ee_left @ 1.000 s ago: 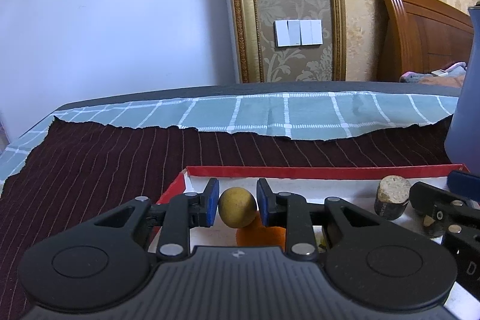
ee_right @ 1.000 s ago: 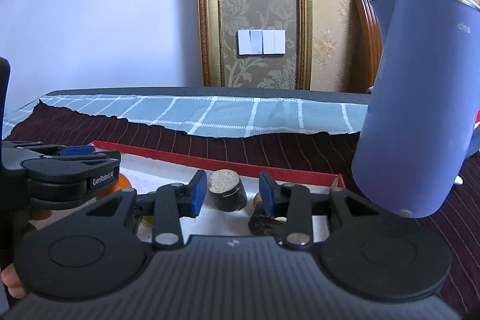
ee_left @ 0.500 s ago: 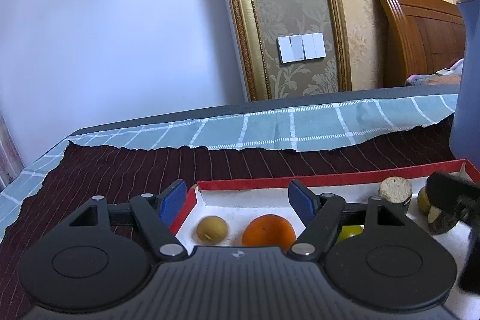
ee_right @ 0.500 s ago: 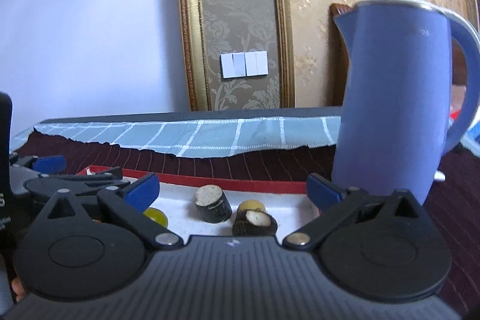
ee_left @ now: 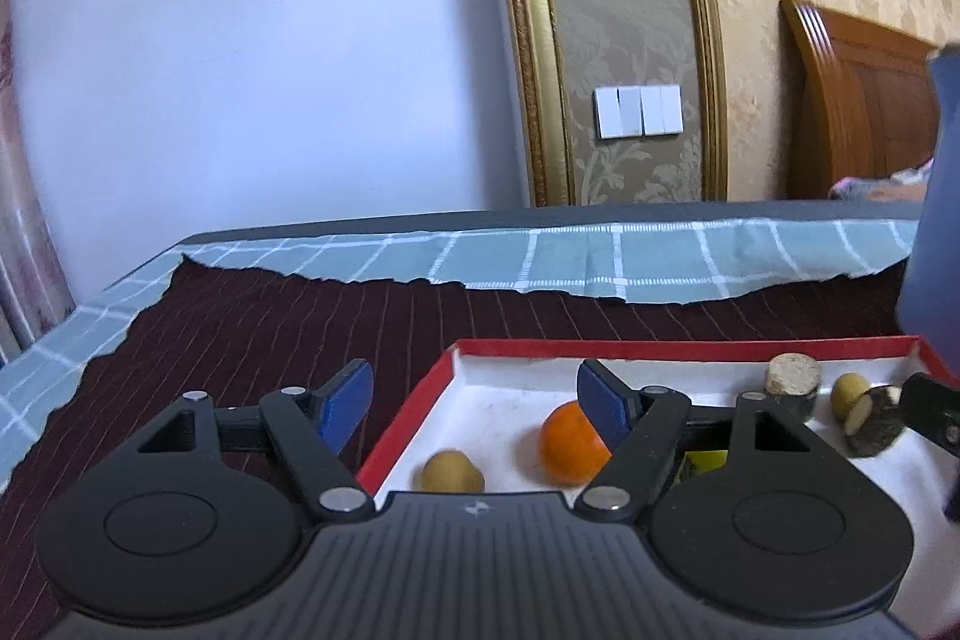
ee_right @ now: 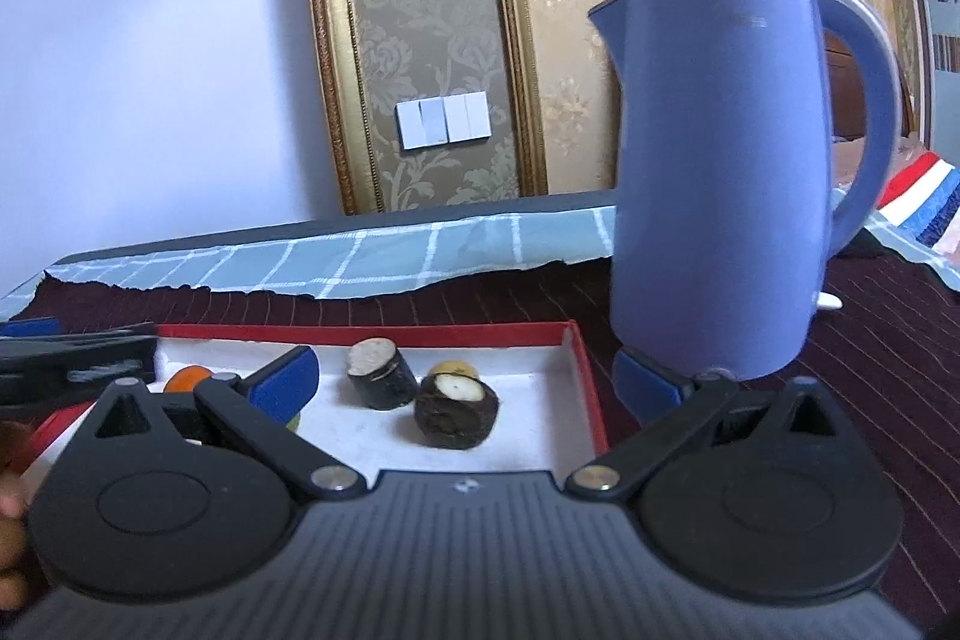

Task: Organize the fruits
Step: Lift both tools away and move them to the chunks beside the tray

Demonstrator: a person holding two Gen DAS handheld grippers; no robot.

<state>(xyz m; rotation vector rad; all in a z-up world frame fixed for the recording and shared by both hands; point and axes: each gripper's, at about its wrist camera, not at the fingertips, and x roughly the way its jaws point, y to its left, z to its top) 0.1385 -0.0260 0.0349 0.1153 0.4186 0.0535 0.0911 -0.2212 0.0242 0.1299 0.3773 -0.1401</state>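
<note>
Left tongs (ee_left: 474, 400) just opened wide, yellow fruit (ee_left: 451, 471) dropped in tray (ee_left: 660, 347) below them; right tongs (ee_right: 465, 379) wide, empty, dark pieces (ee_right: 456, 409) probably released too.

Matte black left gripper (ee_left: 474, 397) and right gripper (ee_right: 465, 379), alike: 2 round discs, ribbed housing with small pale logo, angled link arms with silver rivets. Blue pads (ee_left: 347, 403) on finger ends. Bare fingertips (ee_right: 9, 505) at edge.
</note>
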